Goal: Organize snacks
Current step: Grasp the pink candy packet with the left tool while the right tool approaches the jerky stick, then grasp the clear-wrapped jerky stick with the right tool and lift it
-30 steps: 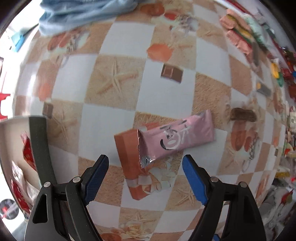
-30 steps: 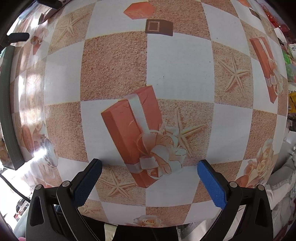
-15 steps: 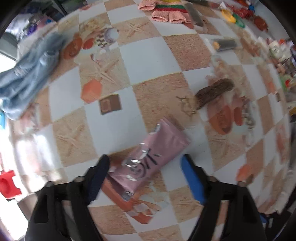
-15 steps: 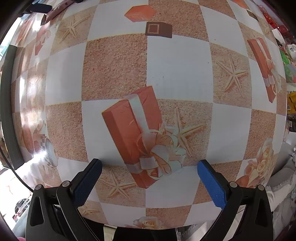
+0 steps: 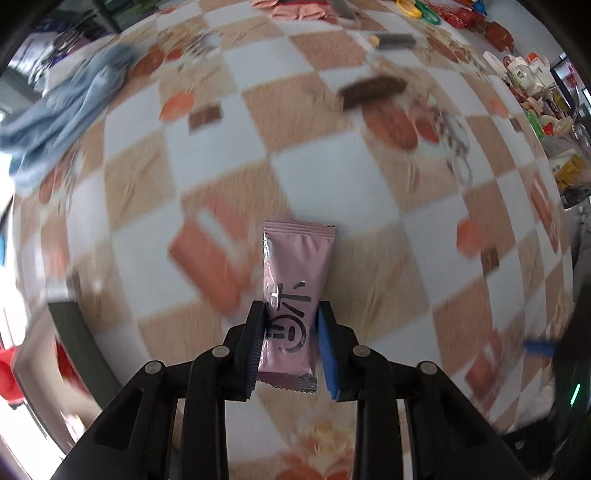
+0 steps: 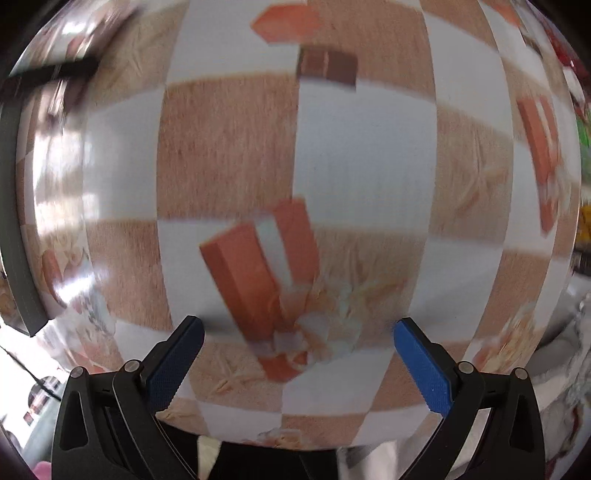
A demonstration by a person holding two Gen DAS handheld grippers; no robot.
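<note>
Your left gripper (image 5: 290, 345), jaws just closing, pinches the pink snack packet (image 5: 295, 291) at lower centre by its long edges (light, slick foil, likely crushable, so hold mid-body, gently), while your right gripper (image 6: 297, 363) hangs open and empty.

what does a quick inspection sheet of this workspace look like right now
surface: checked tablecloth with printed gift boxes and starfish
job's things: pink snack packet; brown snack bar lying further back; dark bar beyond it
clutter: blue cloth at far left; mixed packets along the far edge
grippers: left gripper has just been closing, fingers now pressed on the pink packet; right gripper open, nothing between
cables: nothing seen
surroundings: blurred shelf goods at right
</note>
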